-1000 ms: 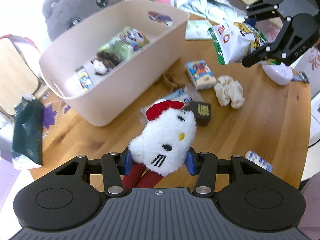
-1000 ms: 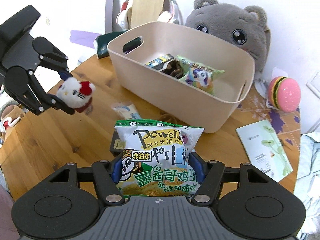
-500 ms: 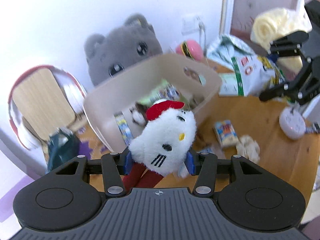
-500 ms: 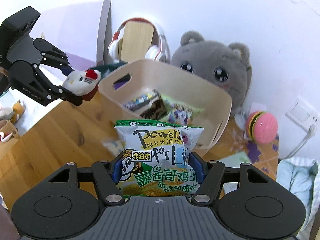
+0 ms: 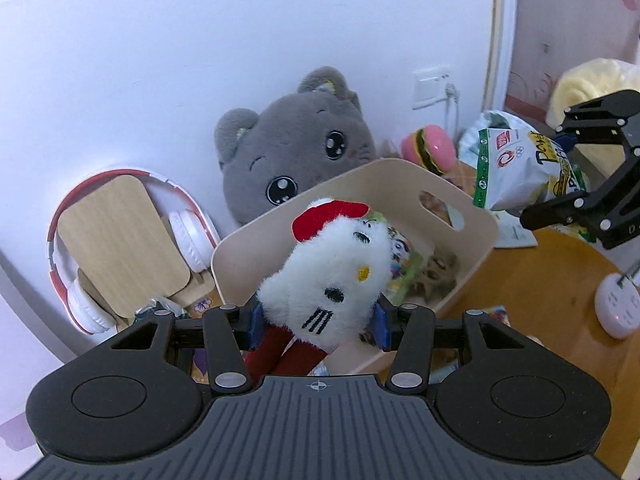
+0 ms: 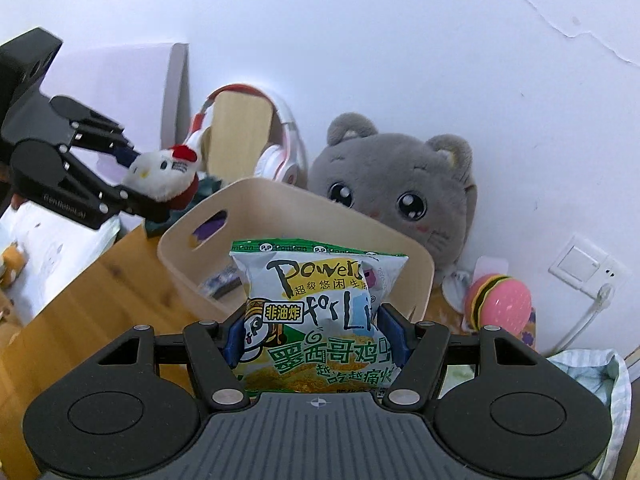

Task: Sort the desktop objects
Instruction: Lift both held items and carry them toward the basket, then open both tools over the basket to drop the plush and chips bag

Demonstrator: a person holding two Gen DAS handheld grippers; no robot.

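My left gripper (image 5: 318, 326) is shut on a small white plush toy (image 5: 332, 276) with a red bow, held in the air in front of the beige bin (image 5: 476, 220). It also shows in the right wrist view (image 6: 162, 174). My right gripper (image 6: 316, 334) is shut on a green and white chip bag (image 6: 320, 316), held up before the bin (image 6: 296, 208). The chip bag (image 5: 516, 172) shows at the right of the left wrist view. Snack packets (image 5: 404, 256) lie inside the bin.
A big grey plush cat (image 5: 296, 152) sits behind the bin against the wall. Red and white headphones on a wooden stand (image 5: 120, 248) are at the left. A pink burger toy (image 6: 500, 300), a white round device (image 5: 618, 308) and the wooden table (image 6: 100, 288) are around.
Both grippers have risen from the table with their objects still held. The views now tilt up toward the wall, and the bin sits lower and closer under each gripper.
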